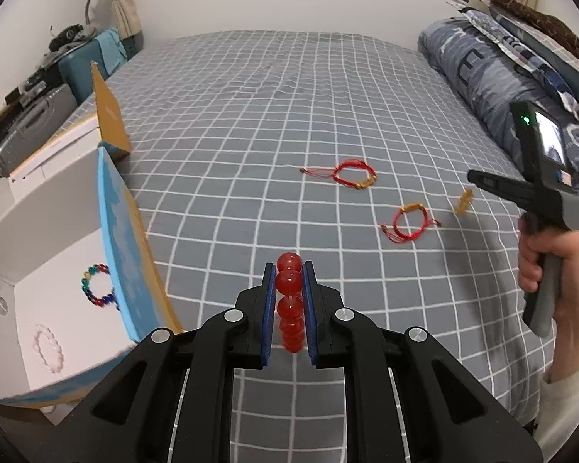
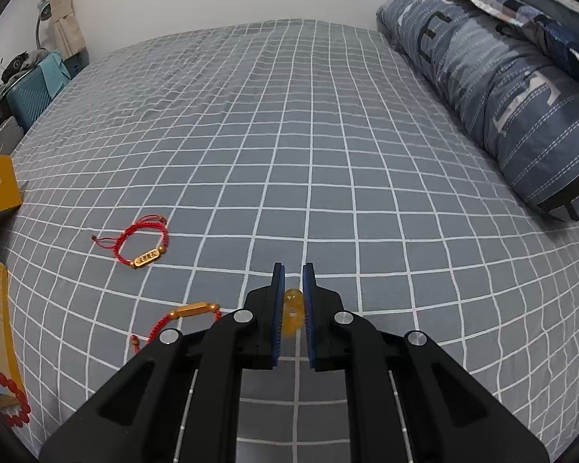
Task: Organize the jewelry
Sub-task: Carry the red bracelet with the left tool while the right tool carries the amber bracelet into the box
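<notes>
On the bed (image 1: 289,115), with its grey sheet gridded in white, I have both grippers up off the cover and each clamped on a piece of jewelry. My left gripper (image 1: 289,270) is closed on a red bead bracelet (image 1: 289,297): the beads stack in a line between the blue pads (image 1: 268,308), the top bead poking out past the fingertips. In the right wrist view that same bracelet shows at about 8 o'clock, near the frame edge. My right gripper (image 2: 291,270) is closed on an amber bead bracelet (image 2: 292,310), seen edge-on as a yellow translucent lump between its pads; from the left wrist camera I see it dangling at 3 o'clock, clear of the sheet, under the gripper that a hand (image 1: 548,258) in a pale sleeve holds by its grip. Two red cord bracelets lie loose on the sheet. The far red cord bracelet (image 1: 353,173) with its gold bar lies at about 1 o'clock from my left gripper; the near red cord bracelet (image 1: 409,220), also with a gold tube, sits at 2 o'clock, well apart from the first. At 9 o'clock in the left view stands an open white box (image 1: 50,270) with blue-printed flaps, and inside it lie a multicoloured bead bracelet (image 1: 98,287) against the near wall and a pale pink bead bracelet (image 1: 50,347) on the floor of the box. A folded blue quilt (image 1: 501,77) runs along the bed at 2 o'clock.
</notes>
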`<state>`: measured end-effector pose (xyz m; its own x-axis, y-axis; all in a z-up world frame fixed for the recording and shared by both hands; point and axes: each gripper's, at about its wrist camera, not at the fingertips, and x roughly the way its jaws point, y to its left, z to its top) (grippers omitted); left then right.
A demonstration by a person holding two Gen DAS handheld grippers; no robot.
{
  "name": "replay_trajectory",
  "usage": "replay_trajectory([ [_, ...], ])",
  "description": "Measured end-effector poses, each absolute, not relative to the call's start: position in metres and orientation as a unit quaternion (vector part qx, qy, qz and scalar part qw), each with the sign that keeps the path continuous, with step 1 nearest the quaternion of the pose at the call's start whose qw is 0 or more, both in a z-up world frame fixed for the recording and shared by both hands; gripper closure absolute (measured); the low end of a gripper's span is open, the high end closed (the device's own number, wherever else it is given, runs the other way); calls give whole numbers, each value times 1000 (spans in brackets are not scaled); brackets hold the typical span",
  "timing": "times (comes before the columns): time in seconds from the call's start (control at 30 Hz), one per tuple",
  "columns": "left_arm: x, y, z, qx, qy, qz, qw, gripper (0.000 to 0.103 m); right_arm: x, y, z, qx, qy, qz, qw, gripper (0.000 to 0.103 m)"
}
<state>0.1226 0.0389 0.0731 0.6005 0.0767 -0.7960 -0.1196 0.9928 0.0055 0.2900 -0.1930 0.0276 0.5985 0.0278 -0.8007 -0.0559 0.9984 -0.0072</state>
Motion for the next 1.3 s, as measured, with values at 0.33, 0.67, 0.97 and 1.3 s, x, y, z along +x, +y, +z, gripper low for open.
replay_trajectory([
  [0.33,122,65,101,-34,431,75,899,90,270,-168,55,-30,436,37,898,94],
  [0.67,96,118,144,-48,407,117,905,90,229,-98,104,-43,411,88,906,94],
  [0.97,48,204,163,-64,399,183,896,90,177,15,140,-55,384,180,904,94],
  [1.3,11,293,127,-93,425,249,865,90,128,136,147,-92,366,270,886,94],
])
